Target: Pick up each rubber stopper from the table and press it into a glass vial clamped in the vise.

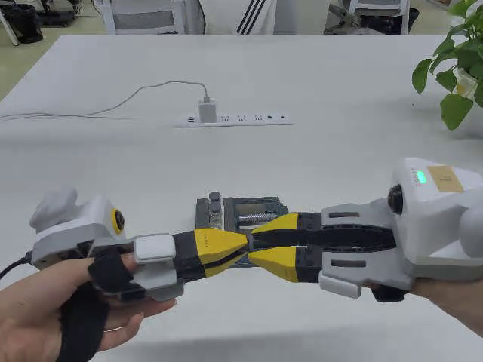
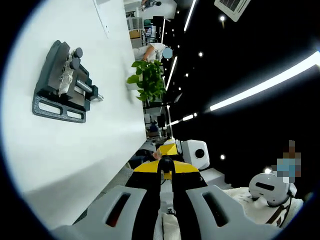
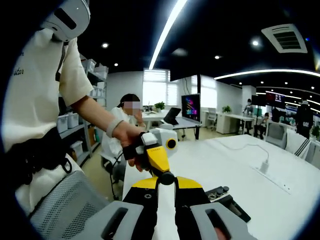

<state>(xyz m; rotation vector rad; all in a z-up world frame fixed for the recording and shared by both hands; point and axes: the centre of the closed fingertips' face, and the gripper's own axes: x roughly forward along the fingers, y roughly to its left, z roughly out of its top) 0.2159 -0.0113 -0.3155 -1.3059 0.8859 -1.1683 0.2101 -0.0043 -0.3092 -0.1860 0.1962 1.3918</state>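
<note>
A dark metal vise [image 1: 260, 209] sits on the white table just beyond the grippers. It clamps two glass vials [image 1: 216, 219], each topped by a dark stopper [image 1: 215, 199]. The left gripper view has the vise [image 2: 60, 100] at upper left with the stoppers [image 2: 75, 56] on its far end. In the right gripper view, the vise [image 3: 231, 200] lies low on the right. My left gripper [image 1: 243, 241] and right gripper [image 1: 251, 245] are both shut and meet tip to tip in front of the vise. A small dark knob [image 3: 165, 178] shows where the tips touch.
A white power strip [image 1: 234, 118] with a plugged charger and cable lies mid-table. Leaves of a potted plant [image 1: 453, 75] hang over the right edge. Chairs stand past the far edge. A person sits at a desk behind in the right gripper view.
</note>
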